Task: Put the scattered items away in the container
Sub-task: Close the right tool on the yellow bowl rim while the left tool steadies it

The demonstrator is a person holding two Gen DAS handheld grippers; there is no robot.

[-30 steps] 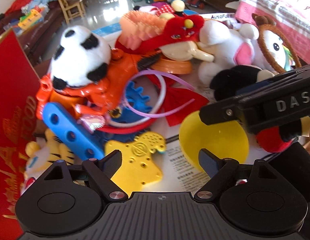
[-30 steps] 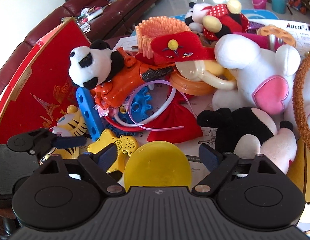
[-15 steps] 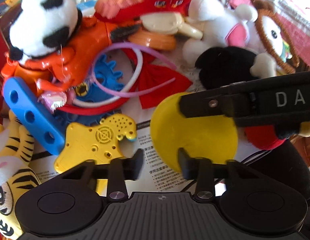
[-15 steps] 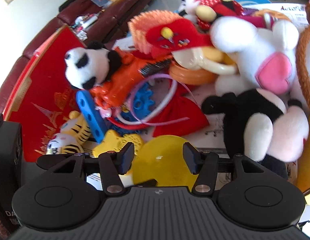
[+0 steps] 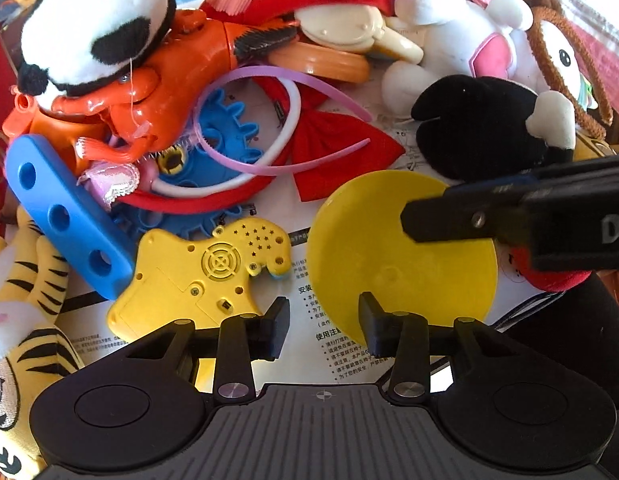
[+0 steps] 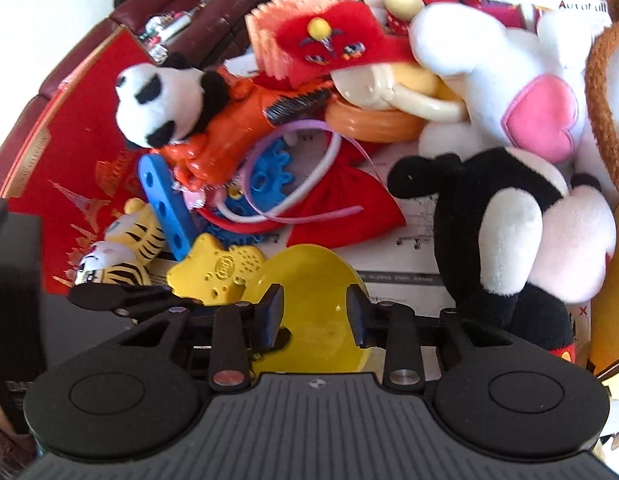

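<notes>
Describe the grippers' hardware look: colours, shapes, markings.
Both the left gripper and the right gripper are matte black, with a ribbed plate, two round discs, silver pivot screws and dark blue-padded fingers. White lettering, only "D" visible, marks the right gripper's side. No cables or sleeves visible.

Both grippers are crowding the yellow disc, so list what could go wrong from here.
1. The left gripper and right gripper both sit at the yellow disc, so they could knock together.
2. The disc looks flat on the printed sheet, so fingers may slip off it or drag the paper.
3. The yellow toy lies close and may get nudged.
</notes>
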